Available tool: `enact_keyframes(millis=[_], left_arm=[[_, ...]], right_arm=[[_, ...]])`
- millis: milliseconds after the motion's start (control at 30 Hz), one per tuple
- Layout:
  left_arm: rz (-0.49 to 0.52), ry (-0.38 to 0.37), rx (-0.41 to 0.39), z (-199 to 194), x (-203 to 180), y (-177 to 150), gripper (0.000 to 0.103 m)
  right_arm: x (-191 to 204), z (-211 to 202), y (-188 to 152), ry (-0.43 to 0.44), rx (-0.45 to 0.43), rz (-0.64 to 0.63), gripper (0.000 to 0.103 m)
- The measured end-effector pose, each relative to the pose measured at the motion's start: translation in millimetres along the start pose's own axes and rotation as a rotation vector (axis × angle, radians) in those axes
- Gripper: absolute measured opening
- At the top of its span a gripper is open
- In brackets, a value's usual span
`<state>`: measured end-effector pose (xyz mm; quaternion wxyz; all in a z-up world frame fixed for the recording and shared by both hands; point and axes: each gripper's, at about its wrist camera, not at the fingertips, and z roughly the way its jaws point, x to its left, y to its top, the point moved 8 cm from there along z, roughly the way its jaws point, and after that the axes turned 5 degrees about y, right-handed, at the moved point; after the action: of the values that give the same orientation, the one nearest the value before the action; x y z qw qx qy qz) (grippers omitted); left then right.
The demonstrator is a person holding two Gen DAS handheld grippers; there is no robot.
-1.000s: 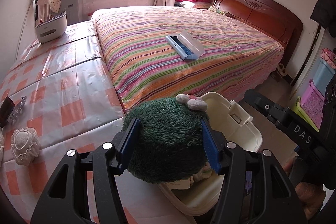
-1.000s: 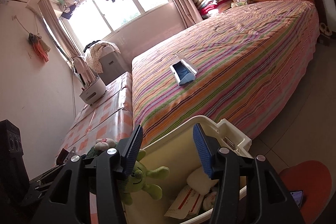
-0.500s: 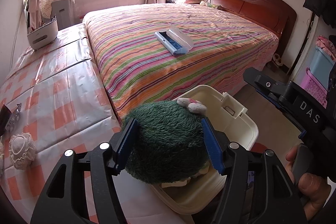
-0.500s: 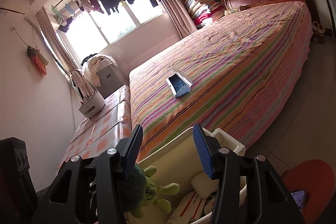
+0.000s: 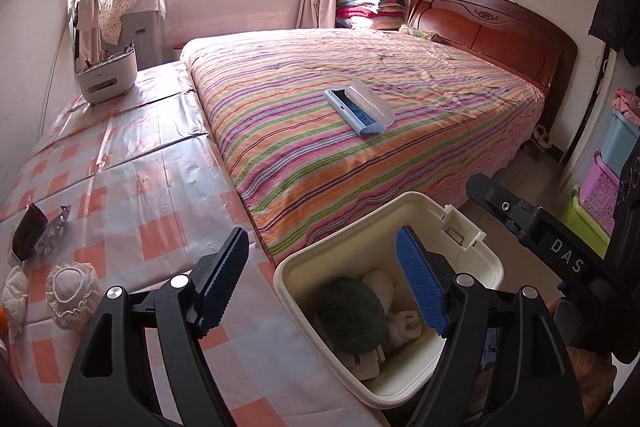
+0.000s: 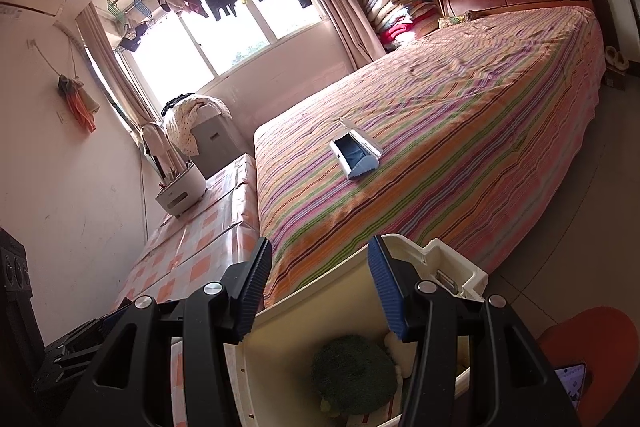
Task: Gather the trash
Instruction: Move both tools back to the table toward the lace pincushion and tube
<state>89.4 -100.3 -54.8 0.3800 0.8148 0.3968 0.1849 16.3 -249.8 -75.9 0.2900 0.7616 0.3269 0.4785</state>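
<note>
A cream plastic bin (image 5: 476, 259) stands at the bed's foot corner. A dark green plush toy (image 5: 352, 315) lies inside it with white soft items and a paper packet. My left gripper (image 5: 320, 283) is open and empty just above the bin's left rim. My right gripper (image 6: 320, 291) is open and empty above the bin (image 6: 464, 267), with the plush (image 6: 352, 371) below it. A small lace hat (image 5: 70, 289) and a dark wrapper (image 5: 28, 233) lie on the checked cover at the left.
A striped bed (image 5: 360, 115) carries a blue and white case (image 5: 358, 105). A white organiser (image 5: 106, 75) sits on the checked cover (image 5: 132, 179). Coloured baskets (image 5: 600, 187) stand at the right. An orange stool with a phone (image 6: 576, 355) is on the floor.
My left gripper has opened and let go of the green plush, which now lies in the bin. The left gripper has lifted. The right gripper has tilted upward a little.
</note>
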Motion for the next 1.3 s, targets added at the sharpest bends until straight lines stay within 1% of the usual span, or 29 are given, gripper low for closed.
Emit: enact_keyframes(millis=[67,100,167,367,500,600,767,800,833,967,1300], left_arm=[[-0.018,0.010,-0.005,-2,9,2,0.076],[-0.025,0.014,-0.005,-3,13,3,0.077],[-0.044,0.027,-0.012,-5,22,4,0.077],[-0.092,0.070,-0.024,-15,56,3,0.080],[-0.138,0.113,-0.034,-25,87,0,0.080],[-0.186,0.150,-0.044,-35,118,-4,0.081],[-0.277,0.235,-0.060,-55,175,-13,0.083],[-0.297,0.262,-0.064,-59,188,-15,0.083],[-0.318,0.287,-0.067,-65,200,-19,0.083],[-0.401,0.351,-0.076,-87,247,-33,0.083],[-0.603,0.535,-0.072,-142,362,-78,0.084]], right_arm=[[5,4,-3,0.007,0.014,-0.008,0.051],[8,6,-5,0.010,0.020,-0.011,0.055],[14,8,-7,0.019,0.023,-0.013,0.059],[36,18,-17,0.053,0.054,-0.051,0.061],[55,26,-28,0.082,0.083,-0.078,0.062],[70,33,-38,0.108,0.111,-0.103,0.062],[99,43,-55,0.150,0.146,-0.147,0.062],[104,45,-59,0.156,0.155,-0.156,0.062],[109,47,-62,0.166,0.165,-0.163,0.062],[132,56,-80,0.202,0.208,-0.202,0.063],[199,75,-124,0.327,0.313,-0.338,0.063]])
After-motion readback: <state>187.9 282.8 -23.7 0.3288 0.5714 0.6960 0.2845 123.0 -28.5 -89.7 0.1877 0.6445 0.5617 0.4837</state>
